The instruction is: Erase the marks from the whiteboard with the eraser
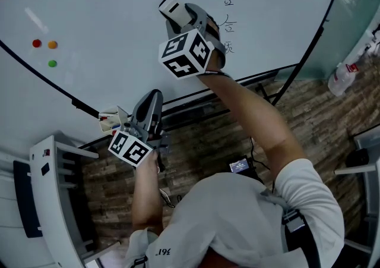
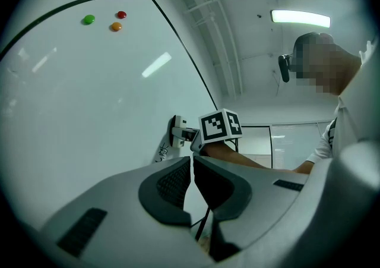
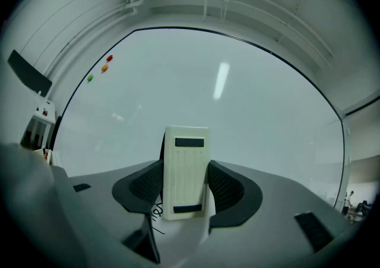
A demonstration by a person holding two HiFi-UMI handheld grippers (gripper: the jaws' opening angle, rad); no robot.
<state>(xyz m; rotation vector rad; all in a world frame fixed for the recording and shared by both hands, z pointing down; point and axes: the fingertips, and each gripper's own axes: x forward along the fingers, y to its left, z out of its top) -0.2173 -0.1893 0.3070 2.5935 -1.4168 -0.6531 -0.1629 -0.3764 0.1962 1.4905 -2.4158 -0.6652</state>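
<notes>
Right gripper (image 3: 186, 188) clamps eraser (image 3: 186, 163) at whiteboard (image 1: 119, 17) beside marks (image 1: 227, 23); bare board leftward.

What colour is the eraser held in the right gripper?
The eraser is cream-white with two dark bars, shown best in the right gripper view.

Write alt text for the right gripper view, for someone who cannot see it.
The right gripper clamps a cream eraser between its dark jaws, held up before a whiteboard. Black pen marks show below the eraser; three coloured magnets sit far upper left.
</notes>
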